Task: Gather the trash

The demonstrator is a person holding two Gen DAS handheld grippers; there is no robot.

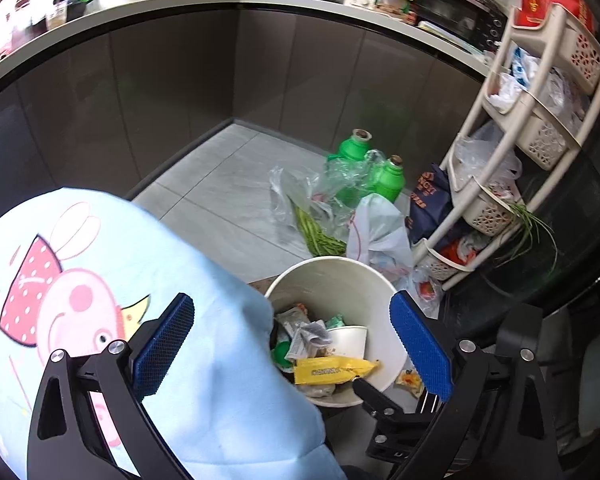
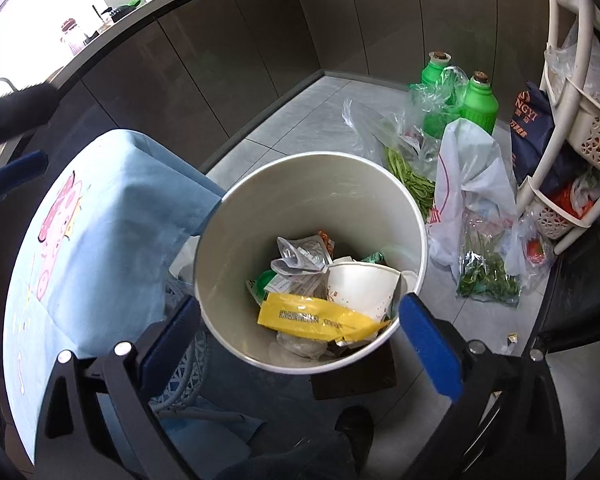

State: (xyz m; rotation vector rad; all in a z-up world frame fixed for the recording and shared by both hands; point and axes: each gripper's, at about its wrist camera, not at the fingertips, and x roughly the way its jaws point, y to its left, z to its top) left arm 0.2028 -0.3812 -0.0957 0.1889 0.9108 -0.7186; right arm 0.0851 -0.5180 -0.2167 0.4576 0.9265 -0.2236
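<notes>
A white trash bin (image 2: 260, 200) stands on the floor beside a table with a light blue cartoon cloth (image 2: 100, 220). Inside lie a yellow wrapper (image 2: 312, 316), a white paper cup (image 2: 360, 288), a silver packet (image 2: 300, 258) and other scraps. My right gripper (image 2: 300, 332) is open and empty just above the bin's near rim. My left gripper (image 1: 292, 344) is open and empty, over the table edge and above the bin (image 1: 340, 280). The yellow wrapper (image 1: 332, 370) also shows there. A small orange scrap (image 1: 408, 380) lies on the floor by the bin.
Two green bottles (image 2: 478, 104), clear bags with greens (image 2: 408, 176), a white plastic bag (image 2: 468, 176) and a navy bag (image 2: 534, 132) lie on the floor behind the bin. A cream basket rack (image 2: 572, 128) stands at right. Grey cabinets (image 1: 180, 92) run under a cluttered counter.
</notes>
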